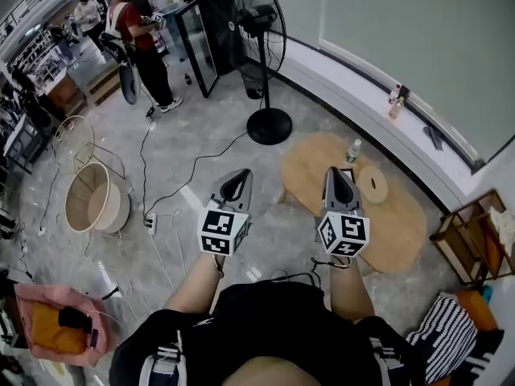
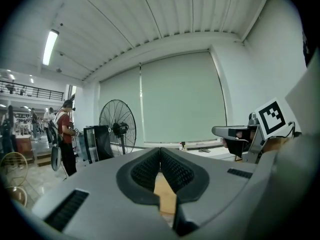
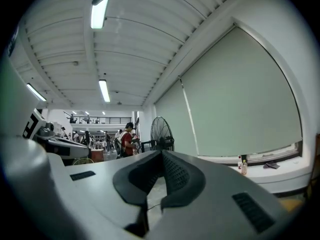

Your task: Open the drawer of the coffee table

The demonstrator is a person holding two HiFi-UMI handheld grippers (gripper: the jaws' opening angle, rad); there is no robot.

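Both my tools are pressed together with nothing between the jaws, left gripper (image 1: 236,177) and right gripper (image 1: 337,174) alike. The oval wooden coffee table (image 1: 402,223) lies just ahead of and beneath the right gripper's tip. I see no drawer front from here, so I judge the main risk is approaching the wrong side or meeting the handle with the jaws unopened. Floor cables (image 1: 197,163) ahead of the left gripper could snag a foot. A hard pull might topple the small bottle (image 1: 354,149) ahead of the right gripper. Well left of the left gripper, the round white tub (image 1: 119,206) looks empty. Behind it, the pink bag (image 1: 48,292) holds orange cloth.
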